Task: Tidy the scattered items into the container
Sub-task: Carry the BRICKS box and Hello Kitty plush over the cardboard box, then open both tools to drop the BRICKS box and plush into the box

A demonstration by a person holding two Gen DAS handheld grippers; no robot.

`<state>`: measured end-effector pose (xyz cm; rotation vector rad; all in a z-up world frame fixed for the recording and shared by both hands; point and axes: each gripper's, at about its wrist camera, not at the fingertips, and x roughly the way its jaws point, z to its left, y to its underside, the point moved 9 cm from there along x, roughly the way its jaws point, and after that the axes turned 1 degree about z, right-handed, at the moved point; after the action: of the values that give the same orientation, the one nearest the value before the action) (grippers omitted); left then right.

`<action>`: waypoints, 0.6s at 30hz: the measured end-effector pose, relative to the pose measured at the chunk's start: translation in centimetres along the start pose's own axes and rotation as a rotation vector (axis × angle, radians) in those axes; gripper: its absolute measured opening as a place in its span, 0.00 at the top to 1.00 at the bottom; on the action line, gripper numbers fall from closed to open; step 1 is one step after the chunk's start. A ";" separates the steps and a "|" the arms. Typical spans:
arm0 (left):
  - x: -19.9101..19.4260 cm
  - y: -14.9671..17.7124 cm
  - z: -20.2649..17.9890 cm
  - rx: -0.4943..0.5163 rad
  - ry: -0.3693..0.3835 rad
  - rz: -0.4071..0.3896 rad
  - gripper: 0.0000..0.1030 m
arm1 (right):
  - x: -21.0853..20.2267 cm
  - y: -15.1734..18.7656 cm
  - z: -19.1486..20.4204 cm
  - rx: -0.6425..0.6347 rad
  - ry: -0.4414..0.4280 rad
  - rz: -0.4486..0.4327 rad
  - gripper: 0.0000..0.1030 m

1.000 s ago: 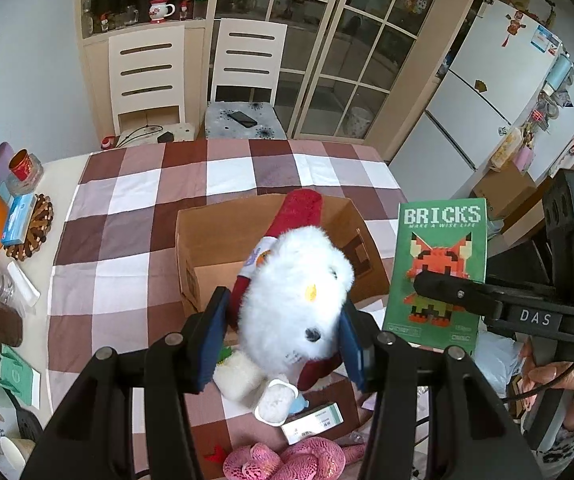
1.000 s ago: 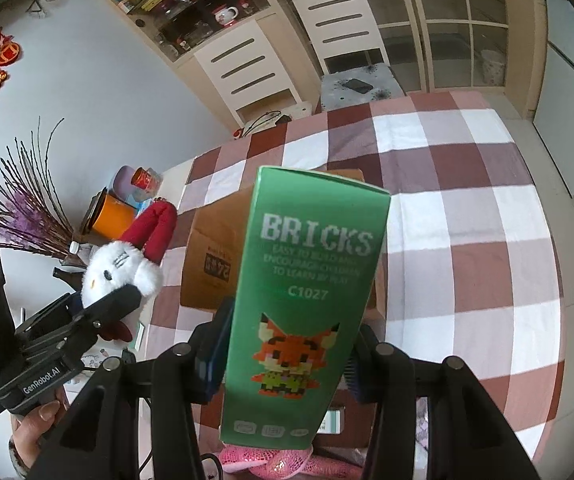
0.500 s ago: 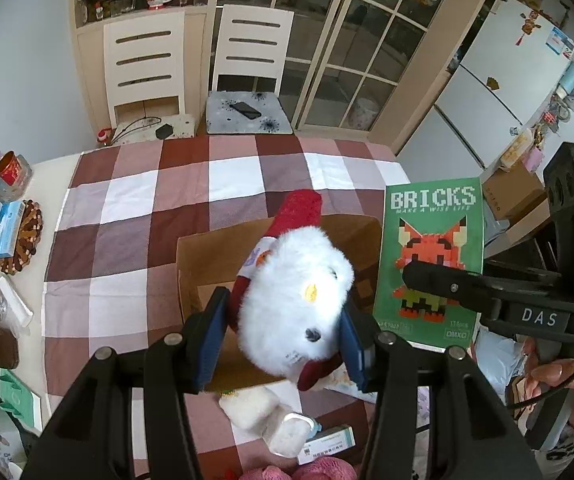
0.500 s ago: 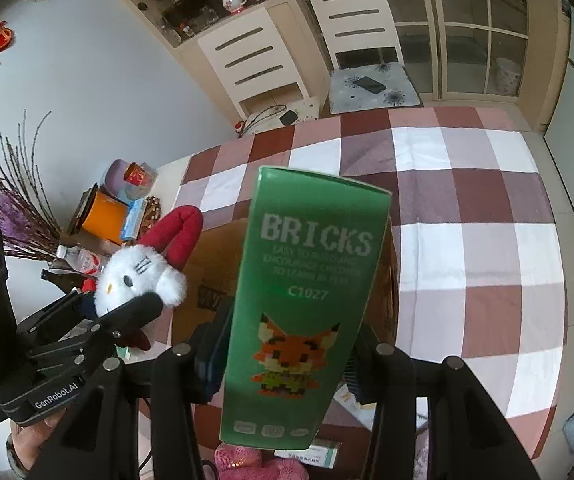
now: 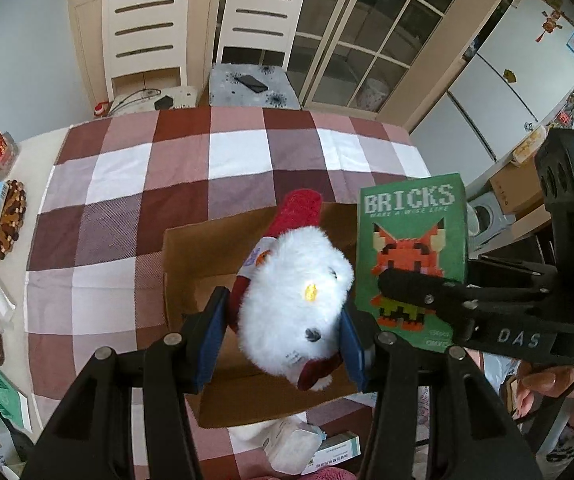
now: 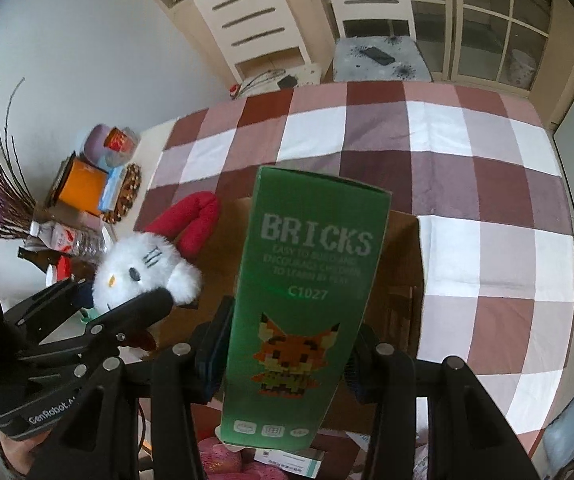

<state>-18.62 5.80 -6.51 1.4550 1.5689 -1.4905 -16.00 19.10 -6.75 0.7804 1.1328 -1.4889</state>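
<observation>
Left wrist view looked down on a table covered by a red, mauve and white checked cloth, with two white chairs pushed up to its far side. Near the middle of the cloth sat an open cardboard box, its flaps up and the part of its floor that showed bare (much of it lay hidden behind the held toy). Above the box, the left gripper was clamped on a white plush cat with a red body, its blue pads pressed into the fur on both sides. Just to the right of the toy, the right gripper held a tall green carton printed BRICKS, with a pixel fox on its front; the pads pinched its lower half and the carton stood nearly upright over the box's right side. The two held things hung close together but apart. At the table's left edge stood an orange container, a woven mat and some bottles. On the cloth nearest the camera lay a small white packet, a slim white-and-teal box and something pink and knitted, all outside the cardboard box.
</observation>
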 end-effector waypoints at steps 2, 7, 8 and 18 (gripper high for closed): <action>0.6 0.1 -0.1 0.004 -0.009 0.014 0.50 | 0.8 0.1 0.0 -0.010 0.007 0.020 0.54; 2.0 0.9 0.3 -0.003 -0.026 0.051 0.50 | 2.6 1.1 -0.3 -0.010 0.009 0.078 0.54; 2.2 1.1 0.4 -0.004 -0.028 0.059 0.50 | 2.9 1.3 -0.5 -0.007 0.009 0.087 0.54; 3.0 1.7 0.3 -0.003 -0.034 0.089 0.50 | 4.1 2.0 -1.4 0.009 0.016 0.124 0.54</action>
<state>-17.96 6.23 -9.94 1.4712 1.4664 -1.4533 -15.16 18.98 -11.45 0.8547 1.0713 -1.3871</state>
